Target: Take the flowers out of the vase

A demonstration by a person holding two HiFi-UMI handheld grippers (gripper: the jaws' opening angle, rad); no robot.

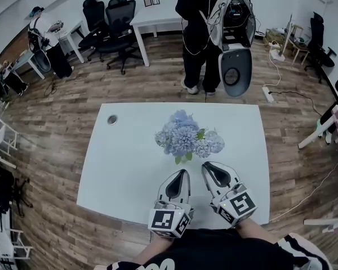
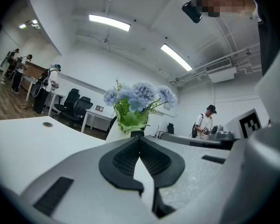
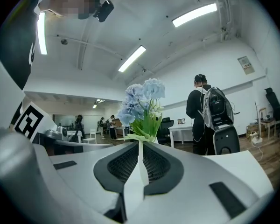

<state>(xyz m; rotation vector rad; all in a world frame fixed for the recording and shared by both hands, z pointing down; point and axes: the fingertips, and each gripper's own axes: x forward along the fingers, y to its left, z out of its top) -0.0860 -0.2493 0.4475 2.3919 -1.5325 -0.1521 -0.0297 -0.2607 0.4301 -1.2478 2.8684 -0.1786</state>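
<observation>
A bunch of pale blue flowers with green leaves stands in the middle of the white table; the blooms hide the vase from above. Both grippers lie low at the table's near edge and point level at the bunch. My left gripper is shut and empty, its tips just short of the leaves. My right gripper is also shut and empty, close to the bunch's near right side. In the left gripper view the flowers rise just beyond the closed tips. The right gripper view shows the flowers straight ahead of its tips.
A person with a backpack stands just past the table's far edge beside a white rounded machine. A round cable hole sits at the table's far left. Office chairs and desks stand further back, and a power strip lies on the floor.
</observation>
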